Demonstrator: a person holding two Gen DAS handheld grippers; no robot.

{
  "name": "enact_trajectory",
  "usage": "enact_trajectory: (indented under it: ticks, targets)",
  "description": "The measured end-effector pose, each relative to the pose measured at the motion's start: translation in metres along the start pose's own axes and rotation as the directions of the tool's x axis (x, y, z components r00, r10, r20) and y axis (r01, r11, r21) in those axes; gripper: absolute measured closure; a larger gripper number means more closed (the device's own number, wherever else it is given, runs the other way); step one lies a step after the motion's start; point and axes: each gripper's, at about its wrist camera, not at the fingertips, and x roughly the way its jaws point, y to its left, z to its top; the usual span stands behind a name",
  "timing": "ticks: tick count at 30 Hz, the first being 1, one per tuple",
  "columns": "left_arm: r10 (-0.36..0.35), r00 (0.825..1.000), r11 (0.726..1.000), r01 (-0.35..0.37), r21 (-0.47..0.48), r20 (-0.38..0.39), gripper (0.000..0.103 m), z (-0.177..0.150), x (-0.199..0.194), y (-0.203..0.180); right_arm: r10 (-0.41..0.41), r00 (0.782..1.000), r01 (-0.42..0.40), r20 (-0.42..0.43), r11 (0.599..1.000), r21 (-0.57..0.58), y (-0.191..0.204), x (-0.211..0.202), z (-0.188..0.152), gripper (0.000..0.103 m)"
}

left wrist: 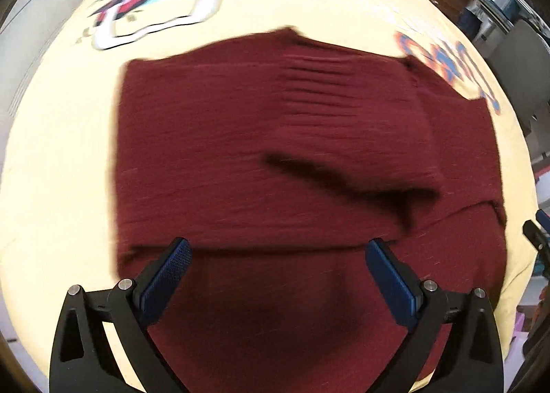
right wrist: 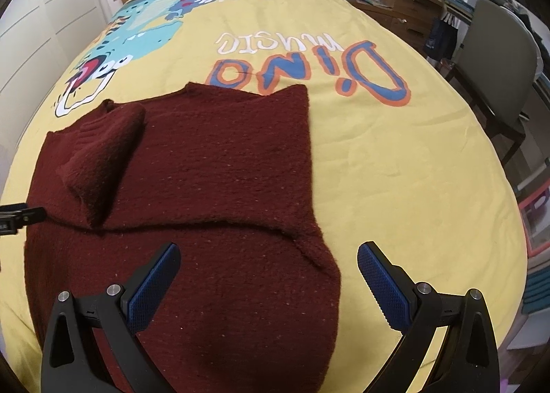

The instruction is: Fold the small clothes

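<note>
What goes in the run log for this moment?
left gripper: open, empty | right gripper: open, empty | sweater: partly folded on bedspread

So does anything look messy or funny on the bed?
A little. The dark red sweater is only partly folded on the yellow bedspread. One folded-in sleeve lies slanted and puffed up instead of flat, and its edges don't line up. Nothing looks torn or spilled.
</note>
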Motion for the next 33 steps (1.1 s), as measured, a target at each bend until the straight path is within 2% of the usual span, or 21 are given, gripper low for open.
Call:
enact_trajectory:
  ticks: [7, 10, 11, 13, 14, 15, 17, 19, 20, 24, 27, 33]
  targets:
    - [0.071, 0.997, 0.997, -0.070, -0.018, 0.019, 0.003, -0.015, -0.008, 0.057, 0.016, 1.000, -0.016, -0.020, 0.999, -0.029, 0.019, 0.008, 0.000, 0.000]
    - [0.093, 0.995, 0.996, -0.093, -0.008, 0.031, 0.005, -0.017, 0.000, 0.068, 0.012, 0.999, -0.014, -0.033, 0.999, -0.053, 0.026, 0.012, -0.002, 0.000]
    - [0.097, 0.995, 0.995, -0.096, -0.007, 0.031, 0.010, -0.018, 0.004, 0.071, 0.007, 0.999, -0.010, -0.037, 0.998, -0.062, 0.029, 0.013, -0.002, 0.000]
    - [0.101, 0.995, 0.995, -0.101, -0.002, 0.022, 0.027, -0.017, 0.013, 0.075, 0.001, 0.999, -0.004, -0.043, 0.997, -0.075, 0.033, 0.014, -0.001, 0.000]
    - [0.106, 0.994, 0.994, -0.106, 0.005, 0.012, 0.038, -0.017, 0.018, 0.076, -0.001, 0.999, -0.002, -0.043, 0.997, -0.080, 0.035, 0.015, 0.000, 0.000]
    - [0.107, 0.994, 0.994, -0.107, 0.010, 0.001, 0.042, -0.016, 0.023, 0.078, -0.001, 0.999, -0.003, -0.042, 0.996, -0.085, 0.038, 0.014, 0.001, 0.000]
    - [0.086, 0.996, 0.996, -0.086, 0.005, 0.003, 0.043, -0.015, 0.028, 0.081, 0.008, 0.999, -0.011, -0.034, 0.995, -0.101, 0.046, 0.013, 0.005, 0.000]
    - [0.063, 0.998, 0.998, -0.063, 0.016, 0.023, 0.054, -0.015, 0.027, 0.081, 0.029, 0.999, -0.032, -0.025, 0.992, -0.122, 0.058, 0.011, 0.011, 0.000]
    - [0.048, 0.998, 0.998, -0.049, 0.030, 0.030, 0.064, -0.015, 0.026, 0.080, 0.044, 0.999, -0.046, -0.019, 0.989, -0.139, 0.066, 0.009, 0.015, 0.000]
    - [0.031, 0.999, 0.998, -0.032, 0.046, 0.036, 0.085, -0.015, 0.024, 0.080, 0.083, 0.996, -0.079, 0.011, 0.973, -0.219, 0.107, 0.004, 0.033, 0.000]
    - [0.006, 0.999, 1.000, -0.007, 0.022, 0.046, 0.090, -0.016, 0.021, 0.089, 0.104, 0.994, -0.095, 0.016, 0.953, -0.289, 0.142, 0.005, 0.048, 0.000]
    - [-0.044, 0.998, 0.998, 0.045, -0.036, 0.042, 0.091, -0.018, 0.018, 0.111, 0.106, 0.994, -0.096, -0.004, 0.884, -0.458, 0.219, 0.024, 0.063, 0.000]
